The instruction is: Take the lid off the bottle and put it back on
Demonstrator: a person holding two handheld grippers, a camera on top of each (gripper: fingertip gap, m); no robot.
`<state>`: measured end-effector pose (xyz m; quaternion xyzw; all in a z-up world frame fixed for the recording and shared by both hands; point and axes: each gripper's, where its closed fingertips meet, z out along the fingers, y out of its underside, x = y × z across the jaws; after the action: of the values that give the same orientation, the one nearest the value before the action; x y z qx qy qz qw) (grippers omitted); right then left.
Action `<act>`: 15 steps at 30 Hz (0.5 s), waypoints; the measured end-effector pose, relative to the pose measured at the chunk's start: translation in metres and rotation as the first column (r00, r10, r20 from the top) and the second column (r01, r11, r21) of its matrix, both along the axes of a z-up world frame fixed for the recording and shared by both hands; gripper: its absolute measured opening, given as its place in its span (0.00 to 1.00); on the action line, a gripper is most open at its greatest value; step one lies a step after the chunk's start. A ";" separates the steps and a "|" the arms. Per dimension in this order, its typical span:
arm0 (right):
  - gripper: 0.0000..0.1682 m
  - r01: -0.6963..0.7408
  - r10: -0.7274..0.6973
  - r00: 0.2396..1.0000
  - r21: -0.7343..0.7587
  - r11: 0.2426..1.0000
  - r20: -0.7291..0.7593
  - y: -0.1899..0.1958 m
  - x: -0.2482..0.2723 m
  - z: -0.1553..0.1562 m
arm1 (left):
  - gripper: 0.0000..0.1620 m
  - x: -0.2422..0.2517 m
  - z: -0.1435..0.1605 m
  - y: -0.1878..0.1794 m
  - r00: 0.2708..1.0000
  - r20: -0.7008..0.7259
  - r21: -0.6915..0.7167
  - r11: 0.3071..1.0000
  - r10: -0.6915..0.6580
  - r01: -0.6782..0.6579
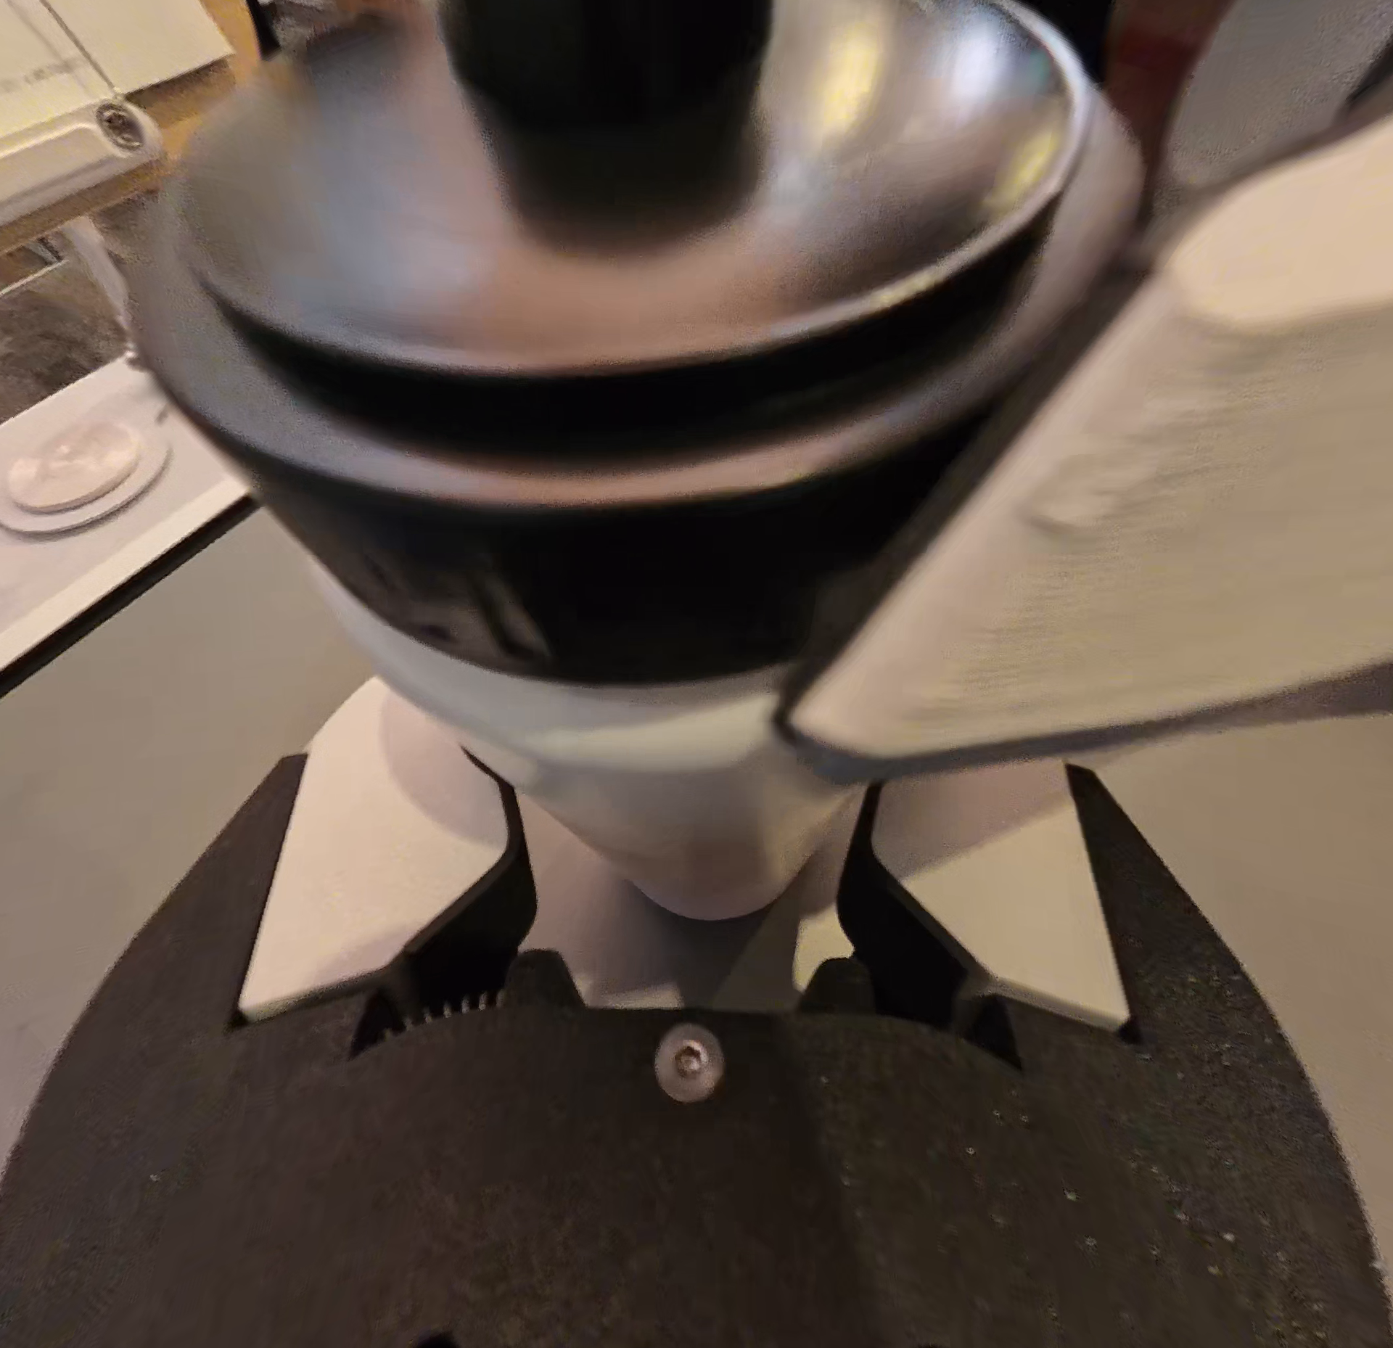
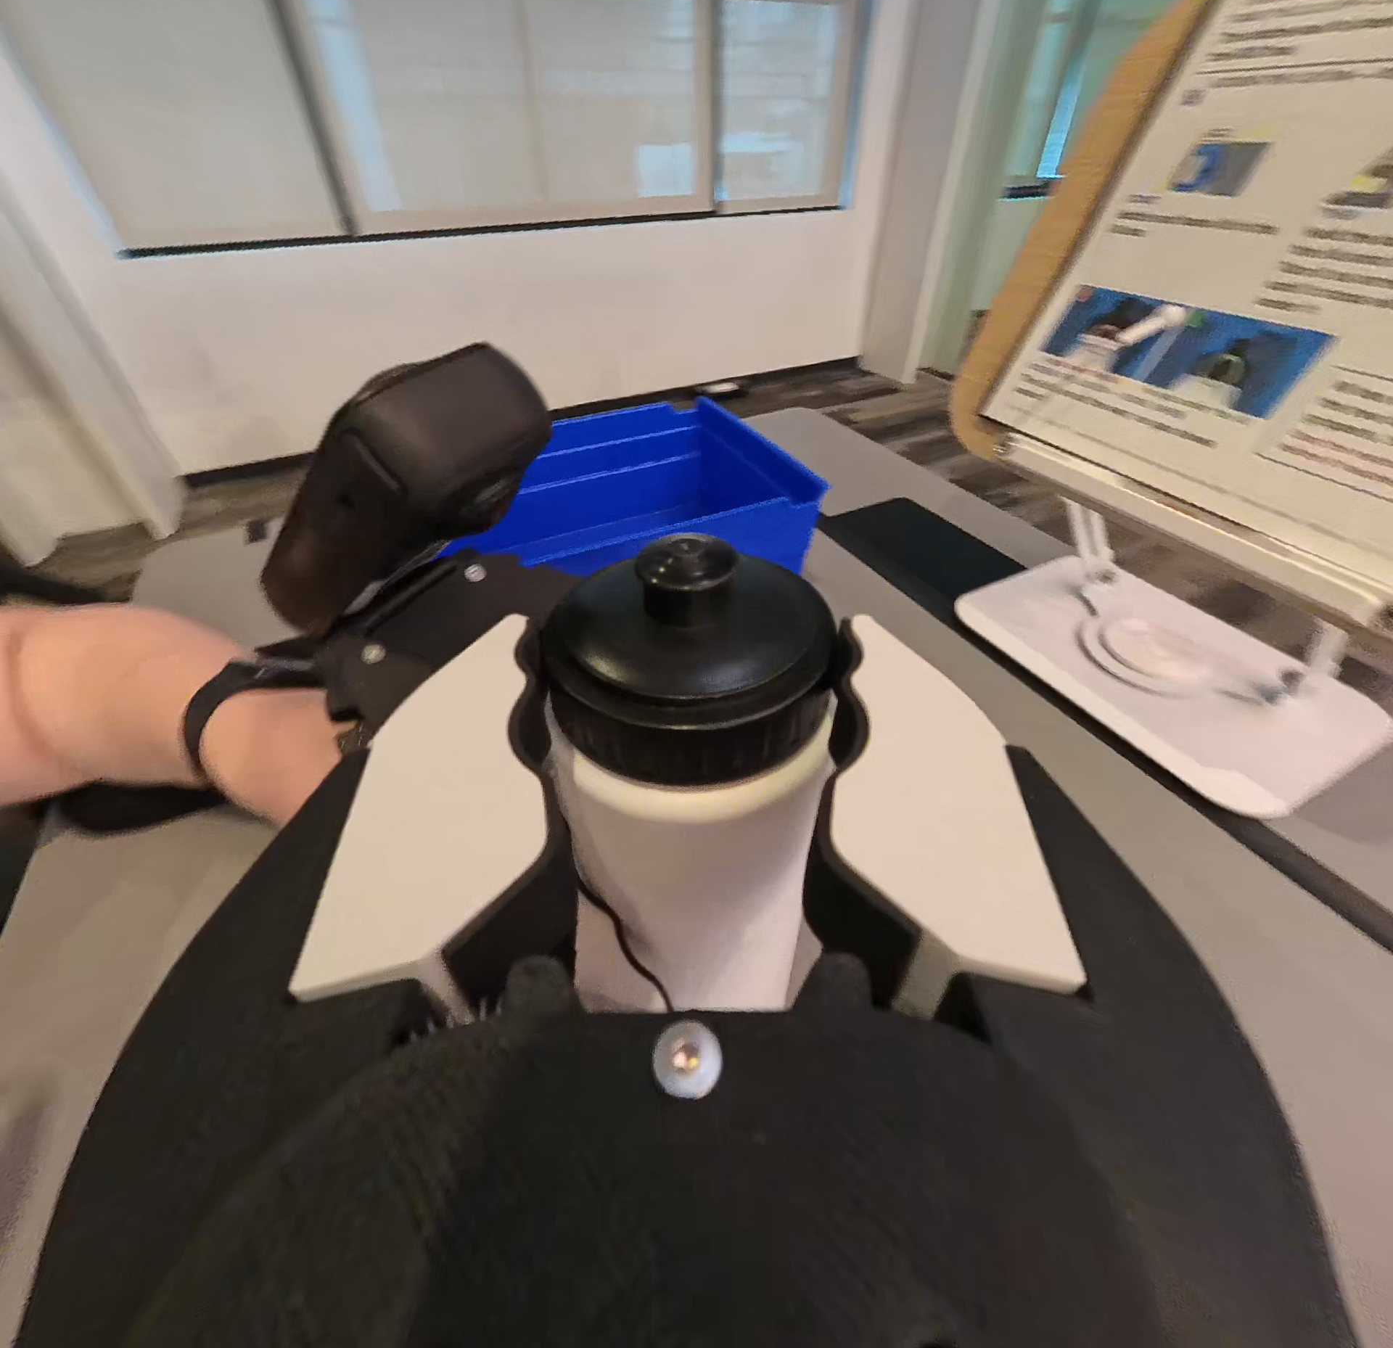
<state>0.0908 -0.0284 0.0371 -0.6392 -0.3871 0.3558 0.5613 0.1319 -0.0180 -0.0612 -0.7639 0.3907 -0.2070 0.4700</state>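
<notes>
— What are you holding?

— My left gripper (image 1: 682,844) is clamped on the white bottle's (image 2: 701,859) body; my right gripper (image 2: 682,697) is closed around its black lid (image 2: 690,656), which sits on the bottle.

— What's the risk?

— If the left grip slips, I judge the bottle will spin with the lid.

— Any obstacles?

— The blue bin (image 2: 678,483) is behind and the poster stand (image 2: 1131,679) to the right, both apart.

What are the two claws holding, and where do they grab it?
Both hold the white plastic bottle: the right claw grips its black screw-on lid, the left claw grips its white body lower down.
</notes>
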 end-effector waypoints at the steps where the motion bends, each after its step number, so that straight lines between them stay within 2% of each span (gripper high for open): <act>1: 0.45 0.060 -0.060 0.998 0.008 0.998 -0.011 0.001 0.001 0.000 | 0.63 -0.001 -0.001 0.001 1.000 -0.013 0.011 1.000 0.012 -0.012; 3: 0.45 0.129 -0.128 0.991 0.020 0.991 -0.038 0.002 0.002 0.001 | 0.63 -0.002 -0.002 0.002 0.999 -0.047 0.028 0.999 0.022 -0.021; 5: 0.45 0.115 -0.114 0.993 0.032 0.993 -0.038 0.002 0.001 0.001 | 0.63 -0.002 -0.002 0.002 0.999 -0.046 0.029 0.999 0.021 -0.020; 8: 0.46 -0.059 0.058 0.998 0.047 0.997 0.029 -0.001 -0.002 -0.002 | 0.63 -0.001 -0.003 0.001 0.999 -0.043 0.019 1.000 -0.017 0.018; 11: 0.48 -0.248 0.247 0.968 0.039 0.968 0.040 -0.012 0.001 0.000 | 0.63 0.007 -0.003 -0.007 0.993 -0.070 0.043 0.994 -0.099 0.102; 13: 0.47 -0.309 0.306 0.951 0.064 0.949 0.050 -0.019 0.003 0.001 | 0.63 0.015 -0.003 -0.016 0.984 -0.064 0.042 0.984 -0.169 0.172; 15: 0.47 -0.294 0.289 0.955 0.080 0.952 0.071 -0.019 0.003 0.001 | 0.63 0.016 -0.003 -0.017 0.982 -0.063 0.043 0.983 -0.178 0.180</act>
<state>0.0935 -0.0472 0.0382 -0.5592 -0.5090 0.3983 0.5193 0.1476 -0.0354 -0.0647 -0.7199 0.4764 -0.2164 0.4560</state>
